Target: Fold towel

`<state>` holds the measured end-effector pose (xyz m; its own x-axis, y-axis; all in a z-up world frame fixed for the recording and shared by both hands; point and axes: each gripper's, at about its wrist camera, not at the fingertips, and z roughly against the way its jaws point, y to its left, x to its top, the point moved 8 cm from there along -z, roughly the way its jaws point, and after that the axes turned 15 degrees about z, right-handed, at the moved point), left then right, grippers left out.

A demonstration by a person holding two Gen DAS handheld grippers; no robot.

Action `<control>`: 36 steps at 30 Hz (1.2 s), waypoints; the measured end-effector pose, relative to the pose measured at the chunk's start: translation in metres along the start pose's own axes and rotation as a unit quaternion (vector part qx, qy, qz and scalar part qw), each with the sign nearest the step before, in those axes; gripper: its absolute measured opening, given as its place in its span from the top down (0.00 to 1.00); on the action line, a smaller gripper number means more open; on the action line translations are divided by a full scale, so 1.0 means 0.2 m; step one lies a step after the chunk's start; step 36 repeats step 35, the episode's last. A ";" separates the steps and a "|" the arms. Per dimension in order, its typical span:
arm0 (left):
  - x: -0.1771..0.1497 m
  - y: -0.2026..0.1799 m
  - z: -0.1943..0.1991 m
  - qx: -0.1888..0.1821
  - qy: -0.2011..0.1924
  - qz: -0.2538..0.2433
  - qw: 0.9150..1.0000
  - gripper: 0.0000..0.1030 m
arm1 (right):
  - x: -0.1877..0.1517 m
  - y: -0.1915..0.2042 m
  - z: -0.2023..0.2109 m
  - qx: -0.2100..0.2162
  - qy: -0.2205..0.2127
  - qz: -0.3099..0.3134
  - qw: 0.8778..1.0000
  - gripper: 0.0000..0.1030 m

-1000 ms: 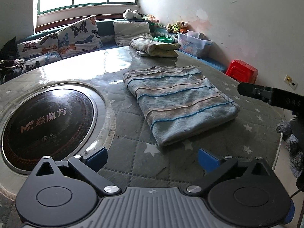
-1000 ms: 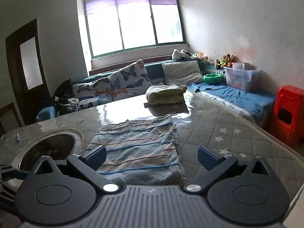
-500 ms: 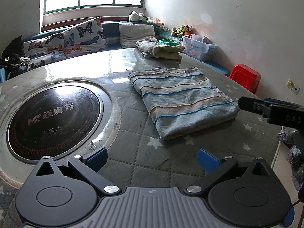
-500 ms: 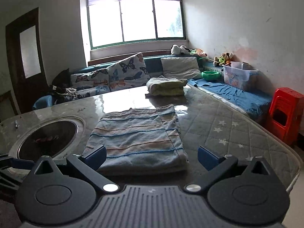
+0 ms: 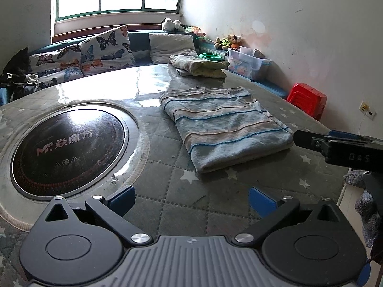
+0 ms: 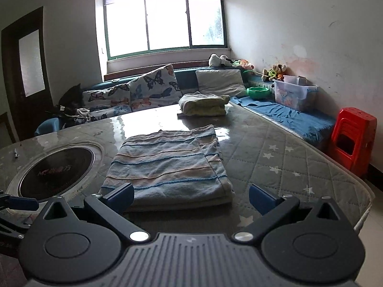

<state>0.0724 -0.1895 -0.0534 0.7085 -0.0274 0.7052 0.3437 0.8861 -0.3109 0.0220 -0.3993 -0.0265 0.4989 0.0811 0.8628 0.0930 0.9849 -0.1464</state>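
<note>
Towel (image 6: 167,165) folded, edges aligned — both grippers' fingers apart.

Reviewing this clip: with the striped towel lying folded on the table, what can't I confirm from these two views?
- How many layers the towel has: both views show only its top face and edges.
- The towel's near edge: in the right wrist view the right gripper covers it.
- What lies under the yellow-green bundle at the far side of the table: only a small flat corner shows.
- The person's hand: cut off at the right edge of the left wrist view.
</note>
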 end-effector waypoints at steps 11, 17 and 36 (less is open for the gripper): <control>-0.03 -0.03 0.02 -0.002 -0.001 -0.006 1.000 0.00 | -0.04 0.02 0.01 -0.010 0.010 0.006 1.000 0.00; -0.05 -0.04 0.03 -0.002 -0.002 -0.009 1.000 0.00 | -0.06 0.02 0.02 -0.008 0.012 0.003 1.000 0.00; -0.05 -0.06 0.03 -0.005 -0.003 -0.011 1.000 0.00 | -0.09 0.04 0.03 -0.002 0.016 0.006 1.000 0.00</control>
